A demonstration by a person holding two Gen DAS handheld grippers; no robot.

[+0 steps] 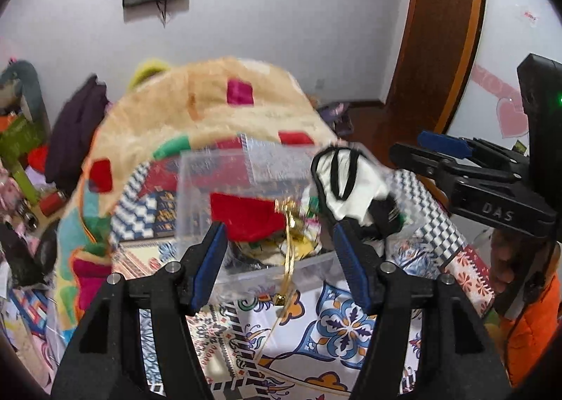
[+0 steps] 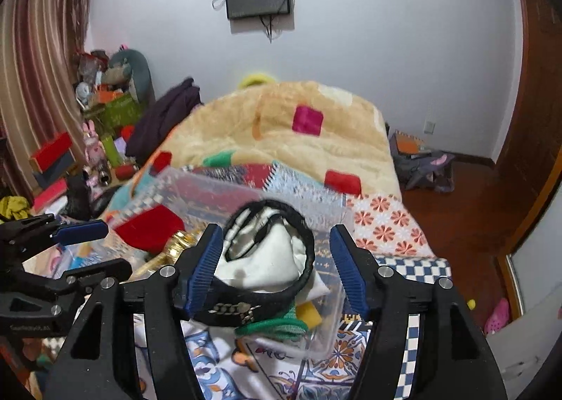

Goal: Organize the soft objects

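A clear plastic box [image 1: 246,171] stands on the patterned bedspread and holds soft items. A red fabric piece [image 1: 246,215] and a gold ribbon [image 1: 289,252] lie in it. A white cloth with black trim [image 1: 346,184] sits at its right side; it also shows in the right wrist view [image 2: 270,256], over green [image 2: 277,328] and yellow pieces. My left gripper [image 1: 279,263] is open in front of the box. My right gripper [image 2: 275,268] is open, its fingers either side of the white cloth. The right gripper also shows in the left wrist view [image 1: 456,168].
A beige fleece blanket [image 2: 281,133] with coloured squares is heaped behind the box. Clutter, boxes and toys [image 2: 105,126] fill the left side. A wooden door [image 1: 435,48] and floor with bags [image 2: 421,168] lie to the right. A screen hangs on the wall.
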